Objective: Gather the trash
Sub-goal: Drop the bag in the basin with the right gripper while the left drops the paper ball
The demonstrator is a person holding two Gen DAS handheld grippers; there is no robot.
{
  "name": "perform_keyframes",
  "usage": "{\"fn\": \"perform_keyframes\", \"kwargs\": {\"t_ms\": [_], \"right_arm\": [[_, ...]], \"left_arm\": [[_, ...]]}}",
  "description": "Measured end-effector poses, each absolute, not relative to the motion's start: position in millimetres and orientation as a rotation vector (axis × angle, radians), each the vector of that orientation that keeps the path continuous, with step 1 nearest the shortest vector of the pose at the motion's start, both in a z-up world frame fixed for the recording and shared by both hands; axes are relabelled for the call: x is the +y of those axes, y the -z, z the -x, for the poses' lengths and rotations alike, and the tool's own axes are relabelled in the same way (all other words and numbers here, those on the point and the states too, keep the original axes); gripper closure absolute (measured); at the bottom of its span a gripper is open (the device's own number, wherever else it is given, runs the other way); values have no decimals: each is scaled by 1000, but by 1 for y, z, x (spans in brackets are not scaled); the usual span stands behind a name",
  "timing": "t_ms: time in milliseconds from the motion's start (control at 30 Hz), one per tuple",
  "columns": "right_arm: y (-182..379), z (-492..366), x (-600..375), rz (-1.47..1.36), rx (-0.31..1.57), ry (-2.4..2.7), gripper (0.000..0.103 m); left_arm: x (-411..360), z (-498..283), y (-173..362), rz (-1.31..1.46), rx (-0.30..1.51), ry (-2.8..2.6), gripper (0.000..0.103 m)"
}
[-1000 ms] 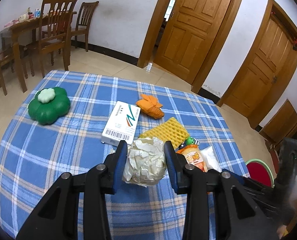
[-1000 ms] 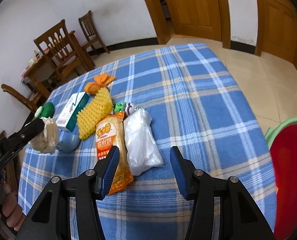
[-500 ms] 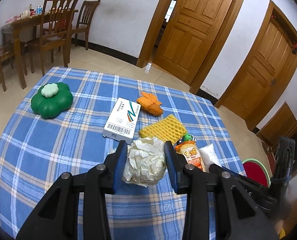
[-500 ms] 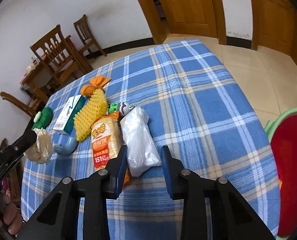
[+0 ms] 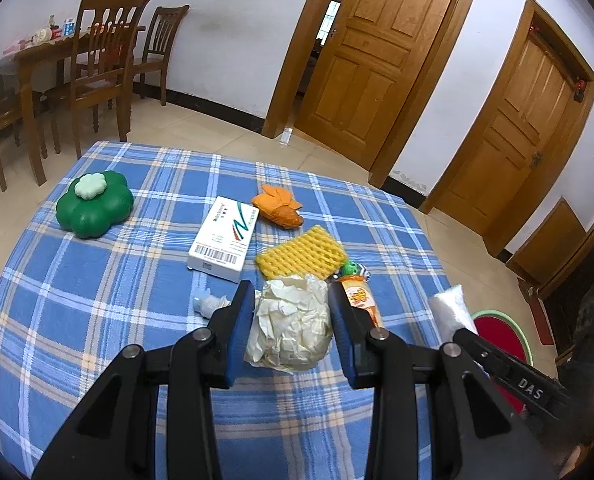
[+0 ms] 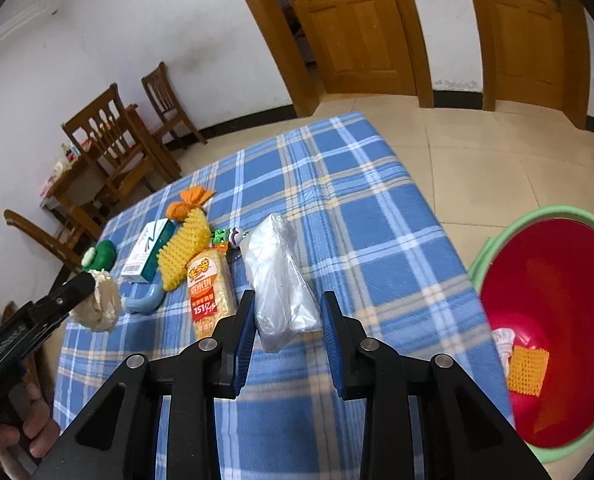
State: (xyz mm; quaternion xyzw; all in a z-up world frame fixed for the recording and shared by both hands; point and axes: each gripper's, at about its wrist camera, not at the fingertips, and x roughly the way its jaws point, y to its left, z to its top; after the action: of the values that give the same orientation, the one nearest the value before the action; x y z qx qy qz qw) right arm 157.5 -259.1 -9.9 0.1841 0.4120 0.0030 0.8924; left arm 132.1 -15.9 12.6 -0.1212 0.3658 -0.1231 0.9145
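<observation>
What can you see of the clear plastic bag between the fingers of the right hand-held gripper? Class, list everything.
The clear plastic bag is thin, glossy, translucent film, crumpled into a long wrinkled bundle; any contents cannot be made out. The right hand-held gripper is shut on its near end, blue pads pressing both sides. Its far end points toward a small green toy. It lies beside the orange snack packet, above the blue checked tablecloth.

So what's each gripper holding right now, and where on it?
Left gripper clamps the crumpled paper ball across its sides. Right gripper pinches the clear plastic bag at its near end.
</observation>
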Motion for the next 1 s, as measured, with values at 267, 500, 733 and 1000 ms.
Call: {"fn": "perform_keyframes", "kwargs": {"t_ms": [267,500,733,1000], "right_arm": [[-7,-126,-271,-385,796,35,70],[-12,-105,-290,-406,770,89,70],[-11,-82,-313,-436,749,157,70],[-6,-59,-338,-476,731,226,70]], "left_arm": [[-22,-122,-20,249,744,279,65],[-29,-114,-25,241,736,304,65],[-45,-108,-29,225,740,343,65],[-70,-103,-31,197,759,398,65]]}}
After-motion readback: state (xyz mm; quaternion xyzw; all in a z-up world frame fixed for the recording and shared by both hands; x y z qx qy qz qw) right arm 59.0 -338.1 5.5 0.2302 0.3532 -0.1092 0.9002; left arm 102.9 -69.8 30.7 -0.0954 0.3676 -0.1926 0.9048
